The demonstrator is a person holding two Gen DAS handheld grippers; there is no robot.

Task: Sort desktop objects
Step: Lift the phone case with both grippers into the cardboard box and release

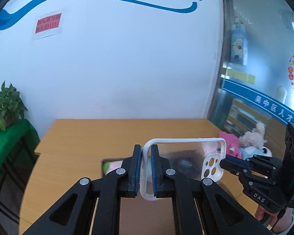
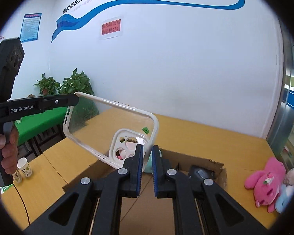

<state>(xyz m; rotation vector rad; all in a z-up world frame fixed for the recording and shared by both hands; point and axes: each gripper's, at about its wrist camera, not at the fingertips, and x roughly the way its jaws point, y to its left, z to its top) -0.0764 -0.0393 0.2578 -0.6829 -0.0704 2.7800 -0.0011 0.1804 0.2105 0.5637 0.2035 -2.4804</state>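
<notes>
A clear phone case (image 1: pixel 178 154) with a white rim is held in the air between both grippers above the wooden table. My left gripper (image 1: pixel 146 168) is shut on its bottom end. My right gripper (image 2: pixel 147 166) is shut on the camera-cutout end; it also shows in the left wrist view (image 1: pixel 228 164) at the case's right end. In the right wrist view the case (image 2: pixel 111 125) tilts up to the left, where the left gripper (image 2: pixel 74 98) clamps its far end. An open cardboard box (image 2: pixel 205 164) lies under the case.
The box holds a dark object (image 2: pixel 200 173) and something pink and pale green. Plush toys (image 2: pixel 268 180) lie on the table's right side. Paper cups (image 2: pixel 23 167) stand at the left. Potted plants (image 2: pixel 74 84) sit on a green-covered stand by the wall.
</notes>
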